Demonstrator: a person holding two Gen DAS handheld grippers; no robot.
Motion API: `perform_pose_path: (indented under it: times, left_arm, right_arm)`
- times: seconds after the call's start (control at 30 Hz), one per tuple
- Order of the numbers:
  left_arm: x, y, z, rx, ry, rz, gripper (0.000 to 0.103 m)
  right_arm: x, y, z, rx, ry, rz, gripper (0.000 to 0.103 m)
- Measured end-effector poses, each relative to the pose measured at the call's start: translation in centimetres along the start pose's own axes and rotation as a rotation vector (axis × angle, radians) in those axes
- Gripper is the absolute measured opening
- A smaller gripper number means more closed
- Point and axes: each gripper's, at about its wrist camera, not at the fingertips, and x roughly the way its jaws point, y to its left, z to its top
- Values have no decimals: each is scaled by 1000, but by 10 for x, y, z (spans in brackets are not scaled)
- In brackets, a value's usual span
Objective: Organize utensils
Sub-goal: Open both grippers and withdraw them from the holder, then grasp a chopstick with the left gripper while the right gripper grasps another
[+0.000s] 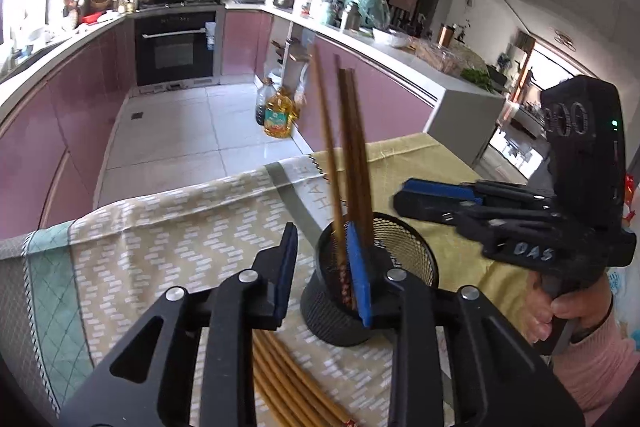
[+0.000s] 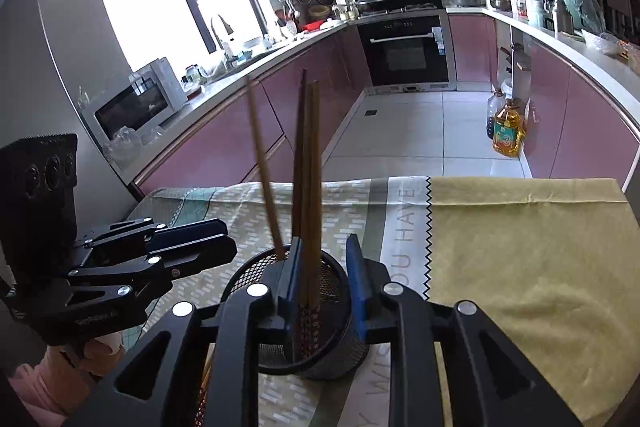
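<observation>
Right then, three brown wooden chopsticks stood in the black wire-mesh cup on the cloth-covered desk, directly ahead of both tools. More tan chopsticks lay flat beneath the left hand-held gripper, whose jaws were spread wide and empty, one pad against the cup's rim. The right hand-held gripper gaped empty too, straddling two sticks. Best bet: lift the next stick near its middle, then drop it in tip-down.

Home kitchen, seemingly — oven, pink cabinets.
</observation>
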Motion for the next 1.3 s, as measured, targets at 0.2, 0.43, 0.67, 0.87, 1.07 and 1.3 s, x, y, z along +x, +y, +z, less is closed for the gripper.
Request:
perform_pose_path:
  times: [0.2,0.43,0.67,0.87,1.07,1.3]
  left_arm:
    - [-46,4,-26,9,-94,57,39]
    - [-69,4,-77,58,-46,123,48]
    - [-54,13,-128,33,91,127,50]
    - [-44,8,-156,33,167,143,50]
    - [-43,5,-168,41,184,152,50]
    - [-41,7,-168,24,192,155,51]
  right_arm:
    - [-32,23,-16,-69,-61,73,35]
    - [-34,64,-56,-184,15,174,40]
    - [10,73,-92,-151,162,165,40]
    - [31,74,-109,-137,225,128,40]
    - [37,80,-118,-143,245,93,40]
    - [46,89,-123,-168,250,53,40]
